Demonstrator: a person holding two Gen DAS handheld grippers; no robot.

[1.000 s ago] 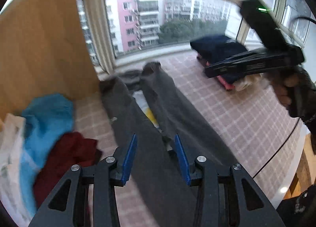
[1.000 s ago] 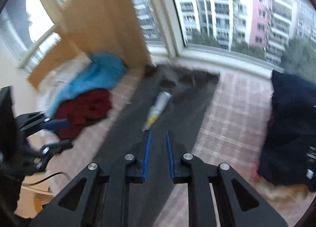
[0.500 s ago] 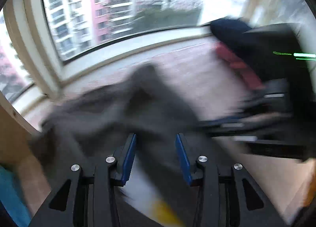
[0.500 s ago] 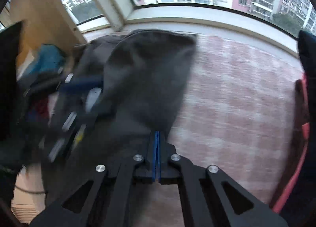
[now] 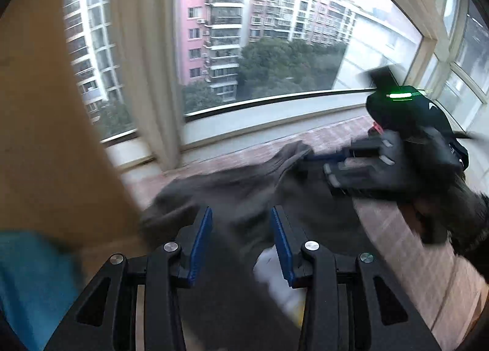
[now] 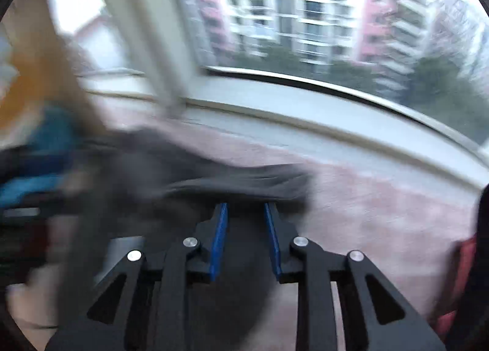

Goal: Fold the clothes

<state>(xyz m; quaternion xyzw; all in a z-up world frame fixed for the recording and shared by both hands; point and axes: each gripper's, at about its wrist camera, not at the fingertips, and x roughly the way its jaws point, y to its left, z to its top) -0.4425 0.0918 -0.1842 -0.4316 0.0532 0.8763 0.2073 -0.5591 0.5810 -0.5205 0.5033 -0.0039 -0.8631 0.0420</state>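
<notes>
At lower left lies a blue garment (image 5: pixel 33 283). The grey trousers (image 5: pixel 244 192) sprawl bunched across frame centre on the checked bench (image 5: pixel 428 283). Left claw (image 5: pixel 241 247) gapes apart, empty; right claw (image 6: pixel 246 238) likewise parted, seemingly mid-fold. Next, regrip an edge squarely.

No readable text, label, brand, number or sign in either view. Both views motion-blurred.
</notes>
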